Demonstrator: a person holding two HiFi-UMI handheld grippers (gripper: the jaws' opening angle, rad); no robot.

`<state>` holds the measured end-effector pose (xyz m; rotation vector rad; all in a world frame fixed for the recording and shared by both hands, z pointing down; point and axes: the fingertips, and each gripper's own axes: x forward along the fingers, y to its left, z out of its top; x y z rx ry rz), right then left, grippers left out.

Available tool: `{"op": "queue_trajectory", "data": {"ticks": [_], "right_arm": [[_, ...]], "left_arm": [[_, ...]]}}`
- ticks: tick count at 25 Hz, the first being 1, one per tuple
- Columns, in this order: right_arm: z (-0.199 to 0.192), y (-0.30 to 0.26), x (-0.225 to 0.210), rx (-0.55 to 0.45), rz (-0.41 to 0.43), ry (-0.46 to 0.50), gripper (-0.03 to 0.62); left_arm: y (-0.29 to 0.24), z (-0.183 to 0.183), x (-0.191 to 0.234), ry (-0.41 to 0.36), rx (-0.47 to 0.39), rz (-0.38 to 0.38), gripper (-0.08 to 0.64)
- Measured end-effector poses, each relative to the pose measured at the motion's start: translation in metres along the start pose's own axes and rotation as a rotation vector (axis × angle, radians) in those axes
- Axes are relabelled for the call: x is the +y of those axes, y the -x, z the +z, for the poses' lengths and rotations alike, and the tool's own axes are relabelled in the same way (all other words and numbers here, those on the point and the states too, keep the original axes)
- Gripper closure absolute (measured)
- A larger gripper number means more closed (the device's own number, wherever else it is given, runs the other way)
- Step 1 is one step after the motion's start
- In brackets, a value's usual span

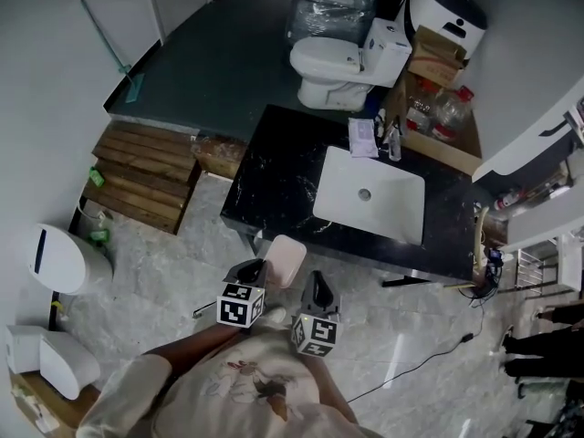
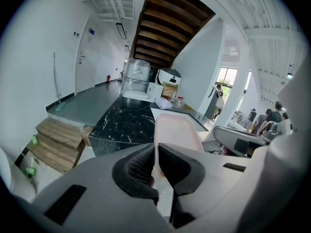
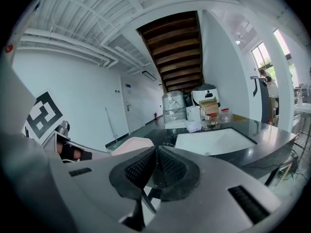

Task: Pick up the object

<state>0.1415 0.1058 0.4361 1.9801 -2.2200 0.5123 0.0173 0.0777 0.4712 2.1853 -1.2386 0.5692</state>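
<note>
A pale pink, flat rectangular tray with rounded corners is held edge-on in my left gripper, in front of the black counter's near edge. In the left gripper view the tray rises from between the two dark pads of the left gripper, which are shut on its lower edge. My right gripper hangs just right of it, over the floor. In the right gripper view the right gripper is shut with nothing between its pads, and the pink tray shows to the left.
A black marble counter with a white sink stands ahead, with bottles at its far edge. Beyond are a white toilet and boxes. Wooden steps and a white bin lie left. A cable crosses the floor at right.
</note>
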Motion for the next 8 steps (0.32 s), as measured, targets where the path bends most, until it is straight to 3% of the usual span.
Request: {"op": "queue_trajectory", "data": {"ticks": [8], "right_arm": [[0.0018, 0.002, -0.0031, -0.005, 0.009, 0.003, 0.561]], "left_arm": [[-0.0011, -0.0014, -0.0058, -0.004, -0.003, 0.005, 0.528]]}}
